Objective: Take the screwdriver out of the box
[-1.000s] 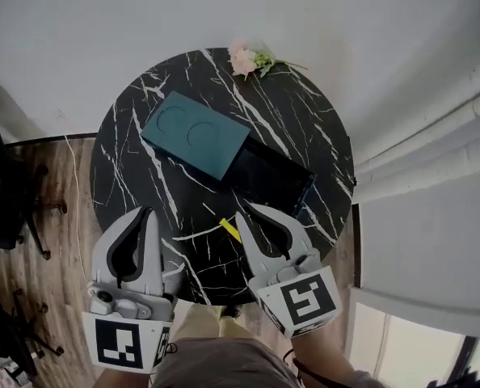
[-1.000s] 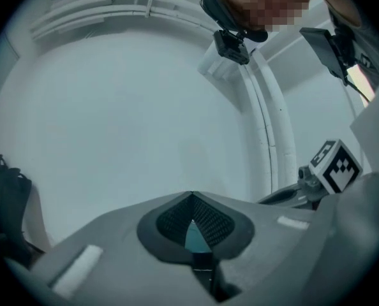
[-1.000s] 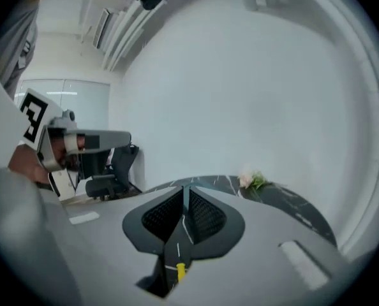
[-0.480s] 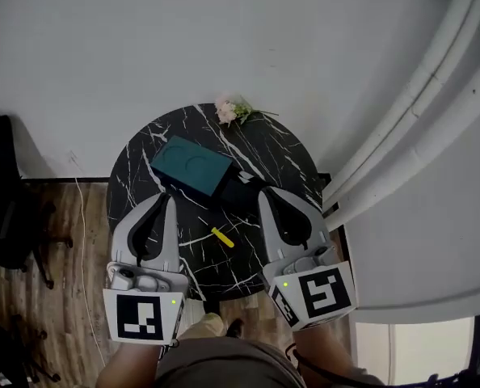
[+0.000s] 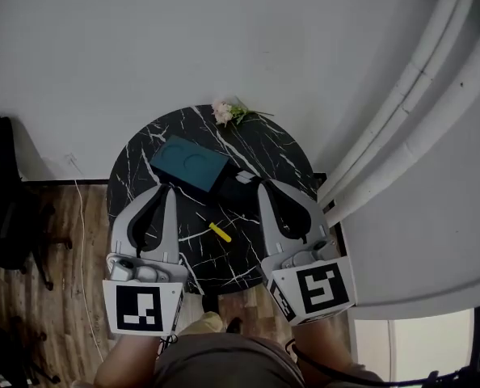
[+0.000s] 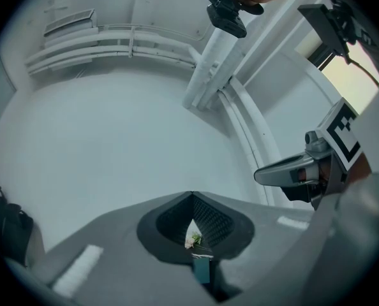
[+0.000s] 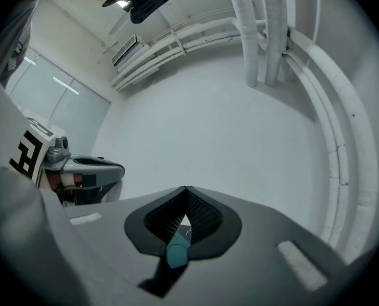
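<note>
Round tabletop (image 5: 131,168) sits against the far wall. Flower sprig (image 5: 227,111) on its far edge. Lid (image 5: 190,162) left of centre, box (image 5: 240,189) just right of it, touching. Screwdriver (image 5: 220,232) lies flat on the tabletop, near side of the box, apart from it. Left gripper (image 5: 164,191) over near-left, right gripper (image 5: 265,186) over near-right, screwdriver between them. Chair (image 5: 2,192) on the floor, left. Pipes (image 5: 402,111) on the wall, right.

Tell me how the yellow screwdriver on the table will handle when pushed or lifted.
The screwdriver looks short and slim, so it is probably light and rigid. Lying flat on the smooth marble table, it may slide or roll if nudged.
</note>
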The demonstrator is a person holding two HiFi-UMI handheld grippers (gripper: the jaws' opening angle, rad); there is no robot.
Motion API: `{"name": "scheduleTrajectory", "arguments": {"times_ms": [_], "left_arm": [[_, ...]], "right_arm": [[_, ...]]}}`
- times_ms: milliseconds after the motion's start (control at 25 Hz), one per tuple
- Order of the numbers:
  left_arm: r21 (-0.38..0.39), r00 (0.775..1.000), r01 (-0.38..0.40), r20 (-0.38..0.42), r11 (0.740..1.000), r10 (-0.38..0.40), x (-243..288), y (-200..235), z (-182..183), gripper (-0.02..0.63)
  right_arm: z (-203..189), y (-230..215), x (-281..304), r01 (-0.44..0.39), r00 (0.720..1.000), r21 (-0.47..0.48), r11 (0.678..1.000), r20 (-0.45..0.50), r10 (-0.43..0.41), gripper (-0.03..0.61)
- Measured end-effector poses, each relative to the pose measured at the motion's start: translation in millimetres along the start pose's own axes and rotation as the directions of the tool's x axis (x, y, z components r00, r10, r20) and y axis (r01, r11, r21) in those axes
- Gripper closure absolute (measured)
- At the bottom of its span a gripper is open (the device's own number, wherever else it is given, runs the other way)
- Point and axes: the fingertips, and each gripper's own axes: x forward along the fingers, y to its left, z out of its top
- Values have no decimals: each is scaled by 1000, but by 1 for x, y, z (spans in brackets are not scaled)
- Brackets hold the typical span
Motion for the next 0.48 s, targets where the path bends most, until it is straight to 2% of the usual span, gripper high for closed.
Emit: {"name": "scheduleTrajectory", "arguments": {"times_ms": [480], "left_arm": [[8,1000,12,9,1000,-12,4,-1,3,614]], "right_arm": [[5,-3,-1,1,1000,3,1000,13,-1,554]]}}
